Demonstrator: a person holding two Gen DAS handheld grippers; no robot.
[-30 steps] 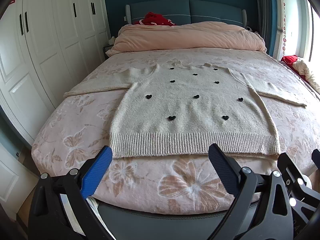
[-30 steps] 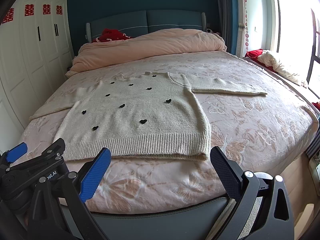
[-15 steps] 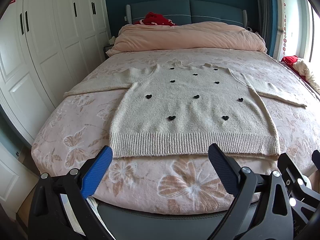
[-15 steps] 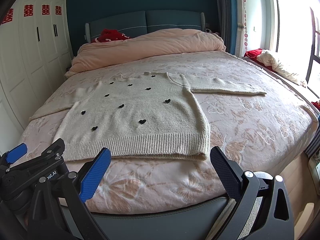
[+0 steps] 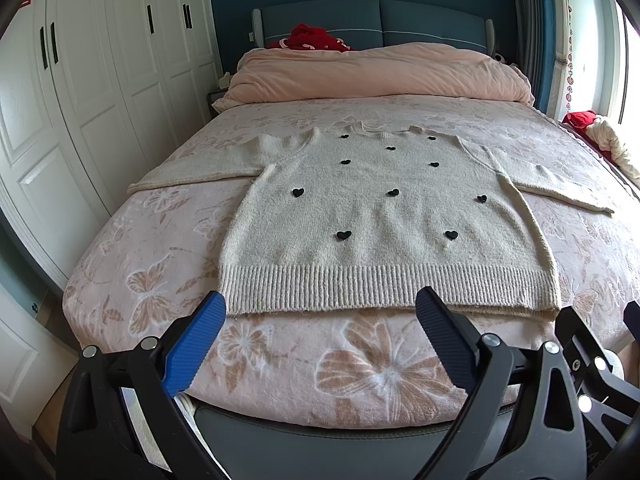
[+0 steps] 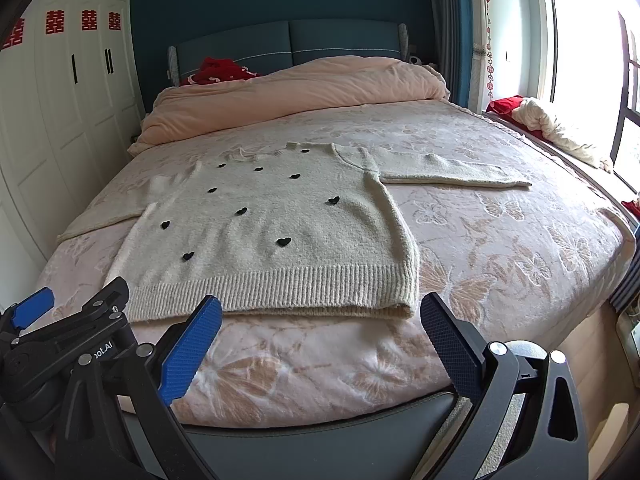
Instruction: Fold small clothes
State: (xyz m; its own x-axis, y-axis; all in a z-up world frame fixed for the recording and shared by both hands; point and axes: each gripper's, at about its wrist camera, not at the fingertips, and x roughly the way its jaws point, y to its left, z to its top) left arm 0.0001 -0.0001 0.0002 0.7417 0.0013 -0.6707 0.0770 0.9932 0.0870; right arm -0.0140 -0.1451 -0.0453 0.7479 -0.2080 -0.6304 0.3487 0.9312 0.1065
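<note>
Now at bed (image 5: 132,320): hovering, both hand-held grippers — left (image 5: 320,312), right (image 6: 320,316) — gaping, gripping nothing.
Sweater (image 5: 384,216): lying flat, sleeves spread.
Advice: pinching a sleeve cuff, folding inward.

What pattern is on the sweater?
Cream knit sweater dotted with small black hearts, clearest in the left wrist view.

1 sweater (image 5: 384,216), 10 black hearts (image 5: 298,192), 1 bed (image 5: 160,248), 2 hand-held grippers (image 5: 320,336)

Hardly anything moves: the right gripper (image 6: 320,326) has tipped up a touch, so the sweater (image 6: 276,236) sits slightly lower in its view.
</note>
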